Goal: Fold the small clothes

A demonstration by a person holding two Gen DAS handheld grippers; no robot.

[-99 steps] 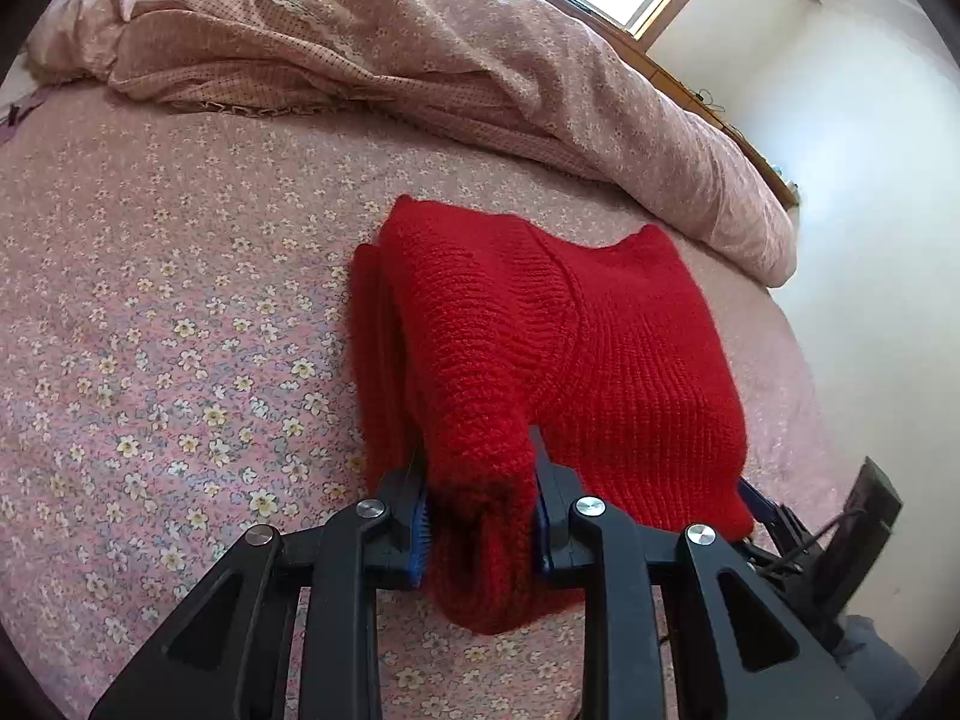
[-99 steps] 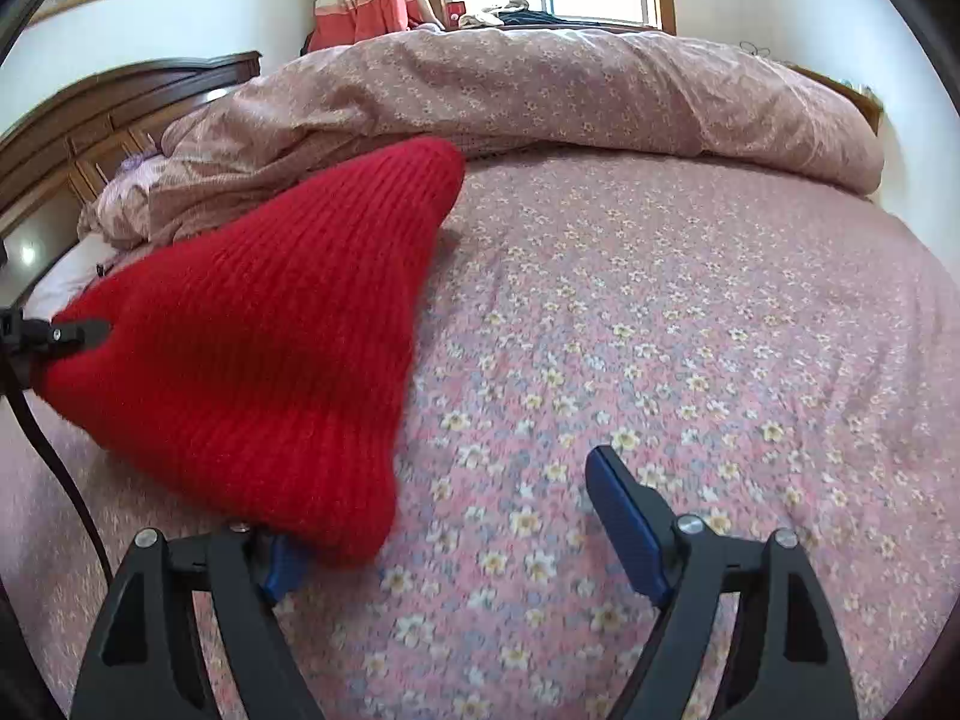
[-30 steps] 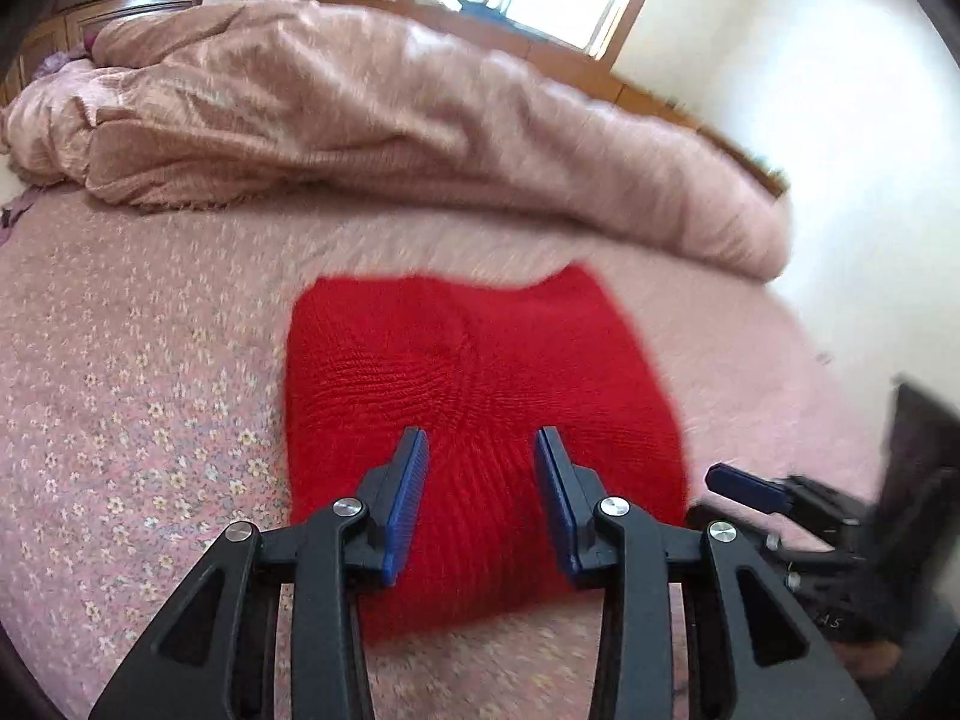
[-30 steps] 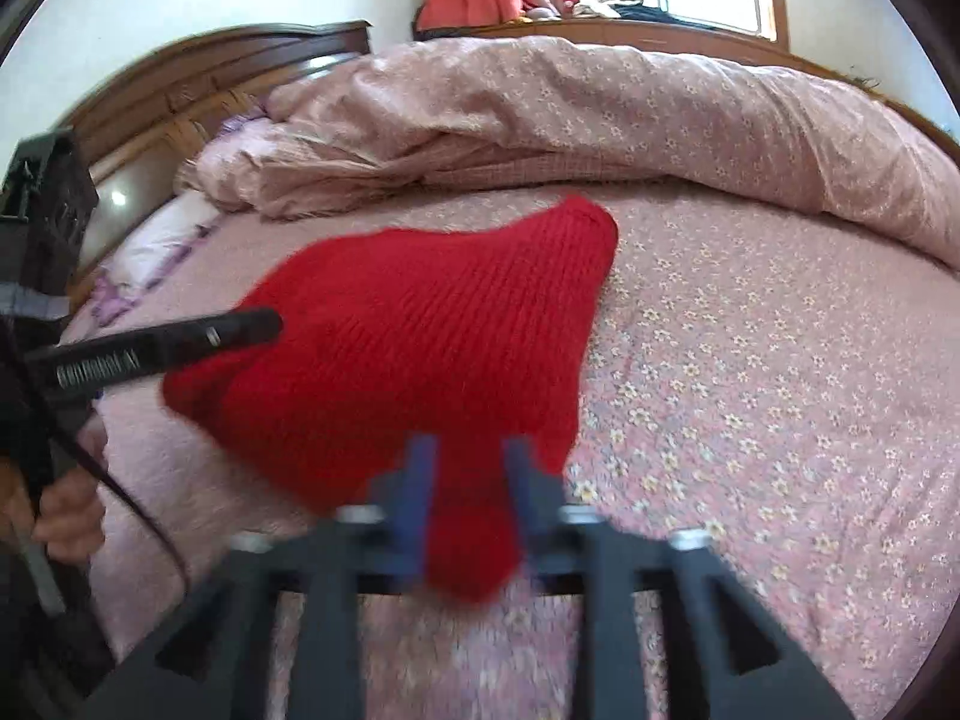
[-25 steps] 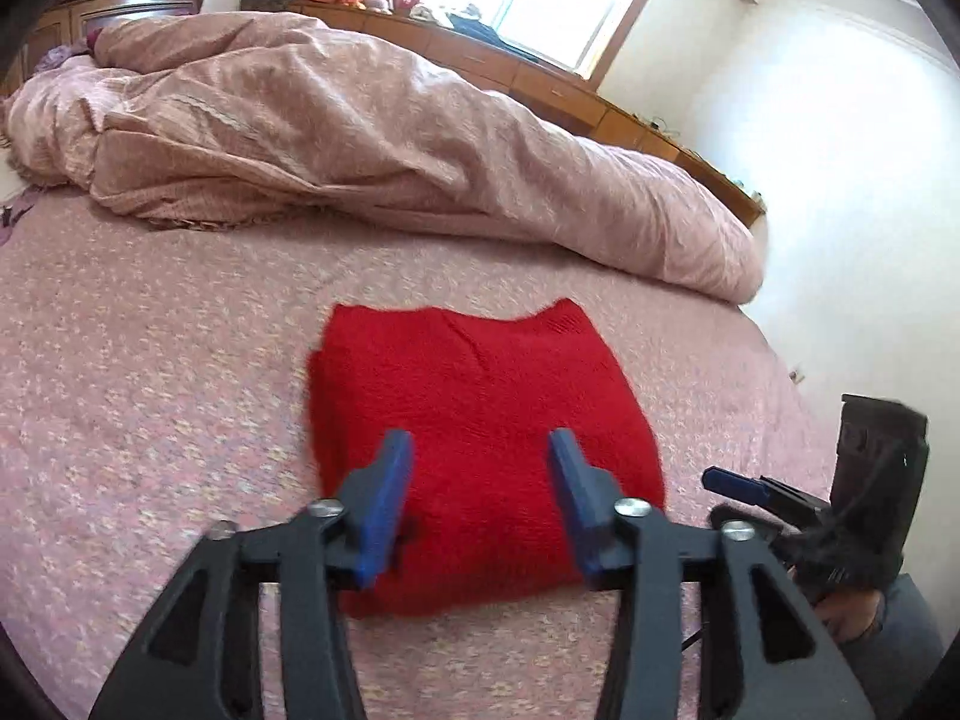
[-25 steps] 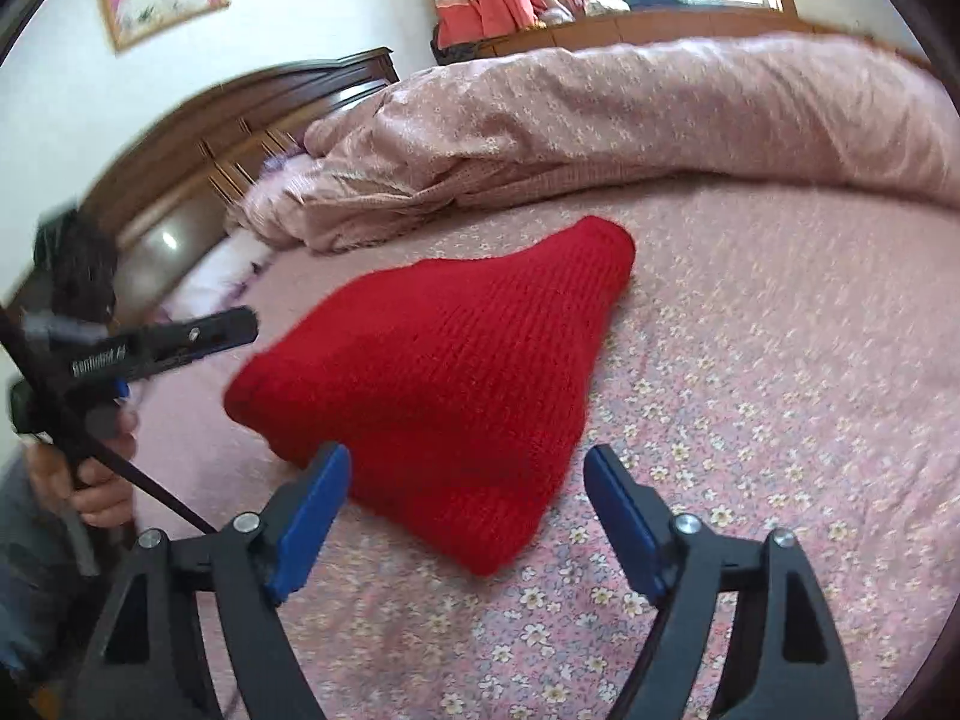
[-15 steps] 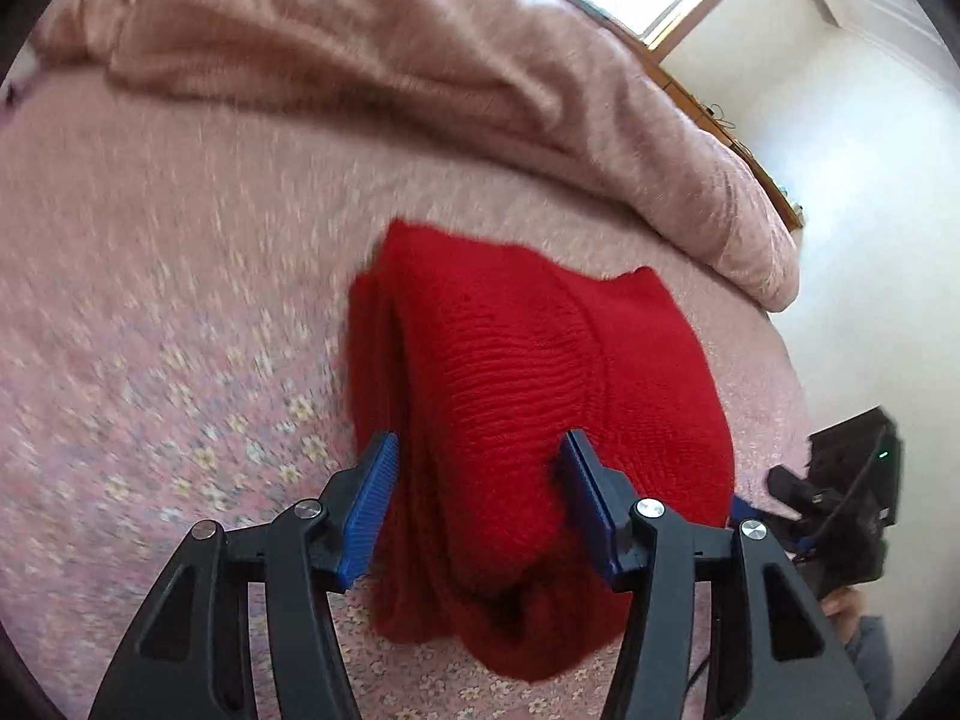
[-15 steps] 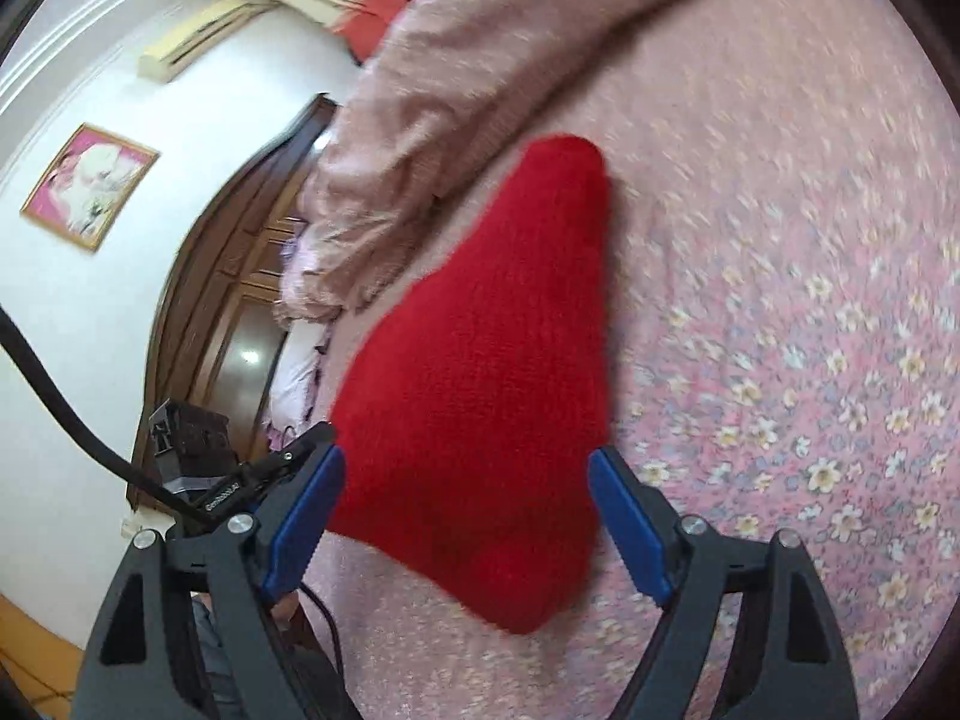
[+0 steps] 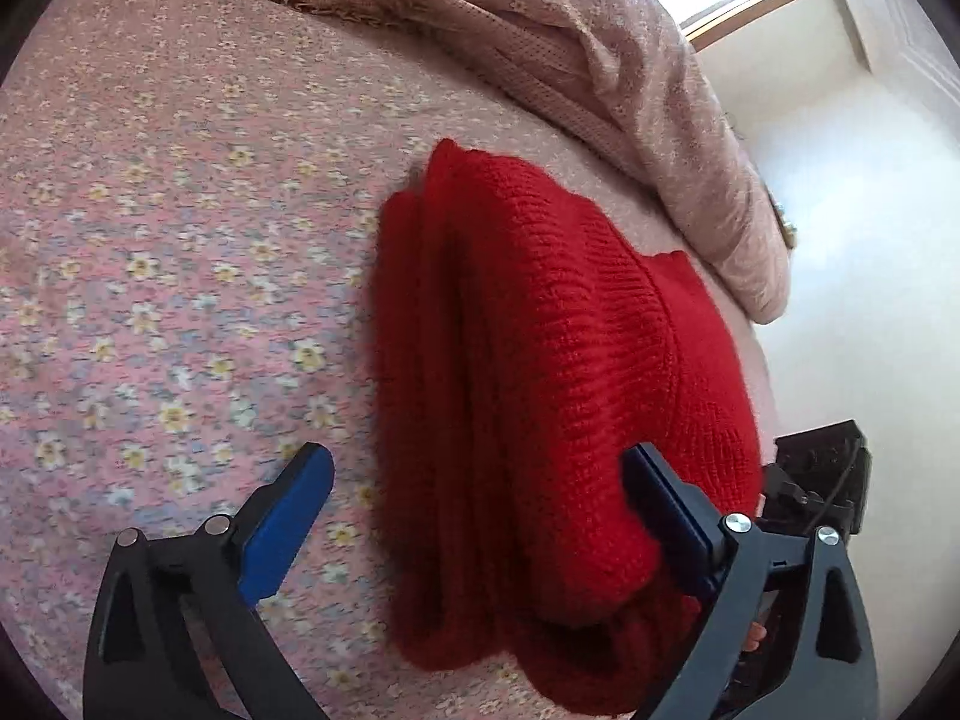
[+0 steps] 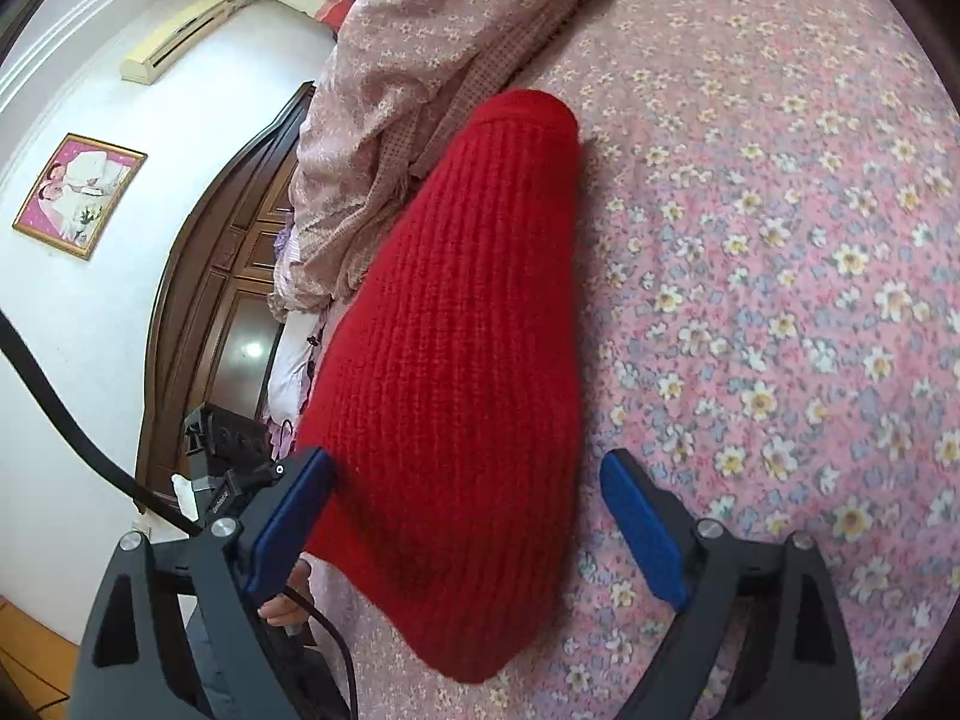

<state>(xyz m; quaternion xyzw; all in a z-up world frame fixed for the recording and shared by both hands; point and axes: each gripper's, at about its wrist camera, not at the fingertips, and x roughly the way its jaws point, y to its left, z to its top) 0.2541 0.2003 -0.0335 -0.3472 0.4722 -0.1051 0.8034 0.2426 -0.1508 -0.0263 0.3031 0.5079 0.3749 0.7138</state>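
A folded red knit sweater (image 9: 540, 330) lies on the floral bed sheet (image 9: 150, 240). My left gripper (image 9: 477, 459) straddles its near end with jaws opening wide. The left blue pad stands clear over the sheet, and the right pad sits against the knit without squeezing. In the right wrist view the same sweater (image 10: 468, 300) runs away from my right gripper (image 10: 465, 462). Its jaws are also opening, one pad at the sweater's left edge and the other apart over the sheet. Each view shows the other gripper at the sweater's far side.
A rumpled pink quilt (image 9: 540, 18) is heaped behind the sweater. The dark wooden headboard (image 10: 204, 300) and a pillow lie to the left in the right wrist view. The bed's edge and a white wall (image 9: 870, 240) are to the right in the left wrist view.
Both grippers have come lower and closer to the sweater and rolled to one side. Their jaws have spread from narrow to wide around the sweater's near end, which lies still.
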